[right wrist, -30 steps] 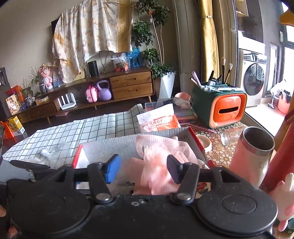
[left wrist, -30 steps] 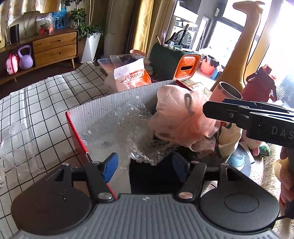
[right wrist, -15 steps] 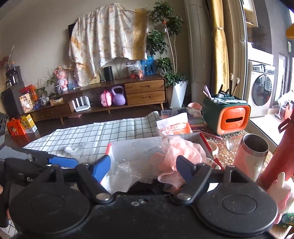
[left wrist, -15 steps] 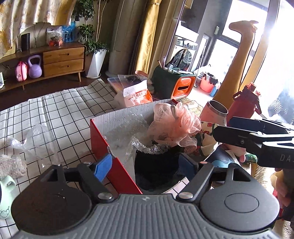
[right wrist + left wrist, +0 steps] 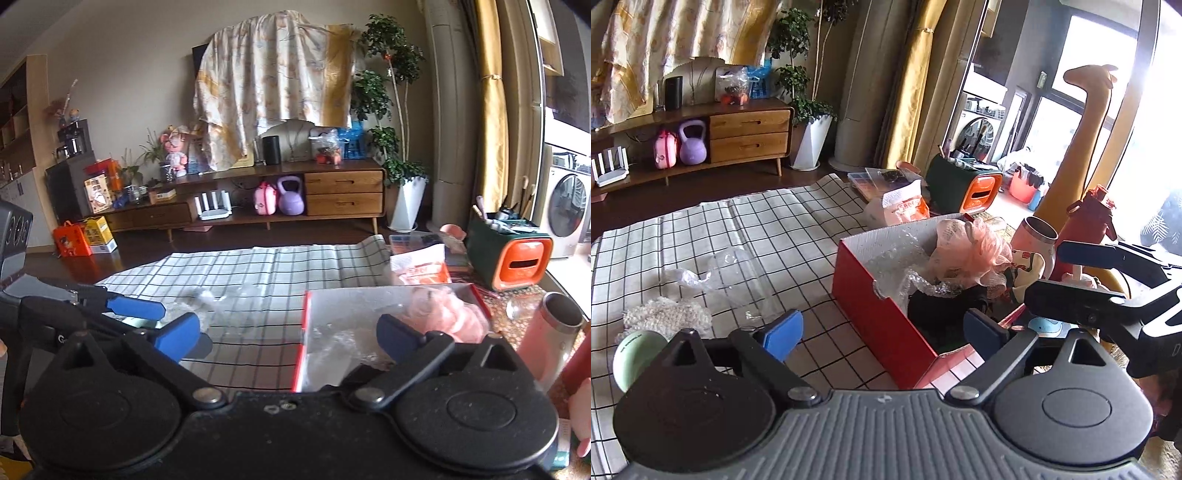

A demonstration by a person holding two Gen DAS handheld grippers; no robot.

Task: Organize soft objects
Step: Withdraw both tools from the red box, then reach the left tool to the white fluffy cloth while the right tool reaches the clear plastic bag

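Pink mesh bath pouf is sitting at the far end of the red box, over bubble wrap and a dark cloth. I am holding my left gripper spread wide and empty before the box on the checked cloth, and my right gripper is gaping just the same, gripping nothing.

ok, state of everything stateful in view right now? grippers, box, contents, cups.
left gripper: open, empty
right gripper: open, empty
red box: open, no lid on it
pink bath pouf: in the box, at its far end
bubble wrap: crumpled, in the box
dark cloth: in the box, under the pouf
pink tumbler: upright, no lid, outside the box
clear plastic cup: lying on its side on the checked cloth
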